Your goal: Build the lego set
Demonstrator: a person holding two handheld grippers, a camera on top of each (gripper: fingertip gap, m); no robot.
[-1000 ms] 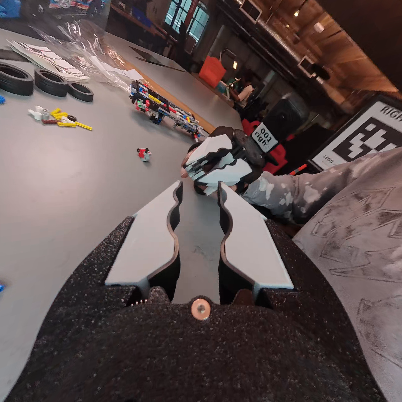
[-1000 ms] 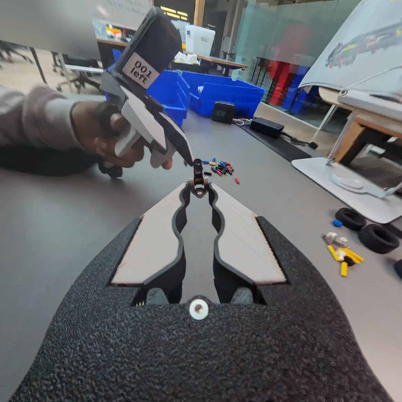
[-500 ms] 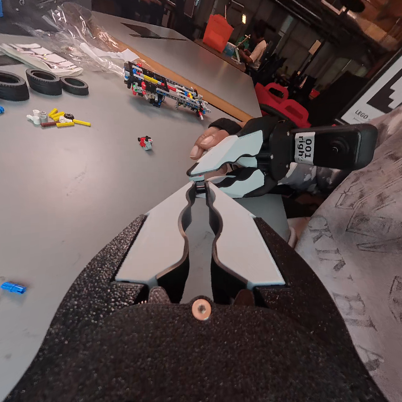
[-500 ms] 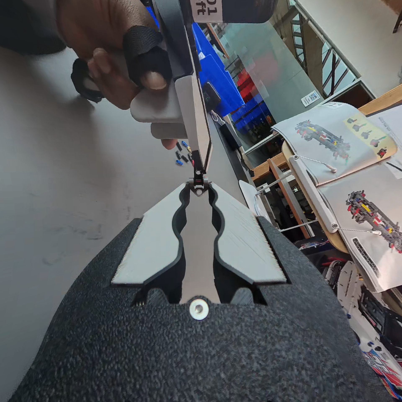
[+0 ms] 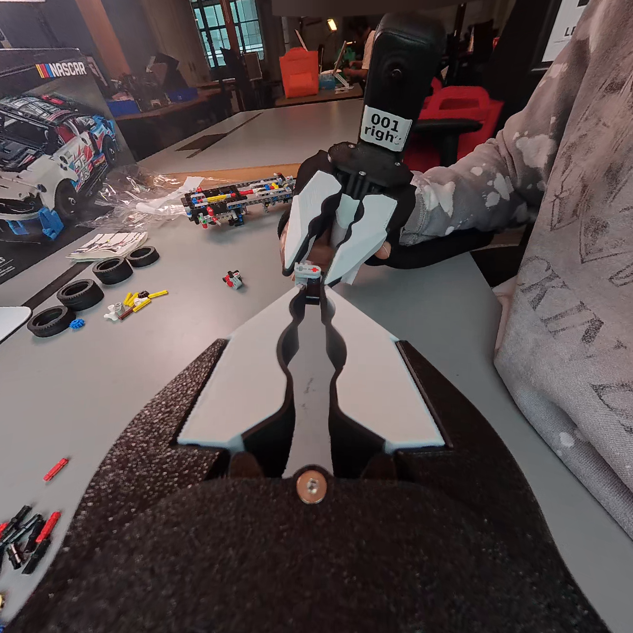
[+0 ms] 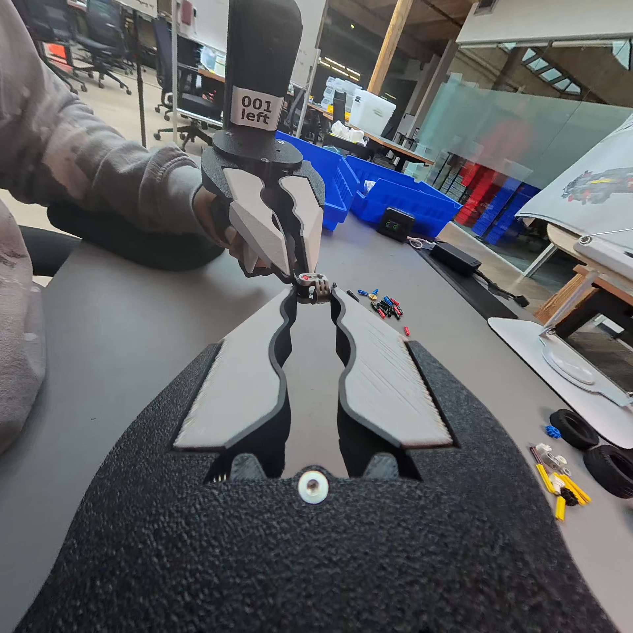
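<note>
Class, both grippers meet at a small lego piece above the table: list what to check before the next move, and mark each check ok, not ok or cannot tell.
1. Right gripper shut on the small grey-and-black lego sub-assembly: ok.
2. Left gripper gripping that sub-assembly's black end: ok.
3. Parts fully pressed together: cannot tell, the joint is hidden.
4. Sub-assembly held above the grey table: ok.
5. Long multicoloured lego chassis within view for attaching: ok.
6. Loose black and red pins apart from the grippers: ok.

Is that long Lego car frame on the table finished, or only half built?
Half built. The frame is a bare skeleton with no wheels; four tyres and loose pieces lie beside it.
</note>
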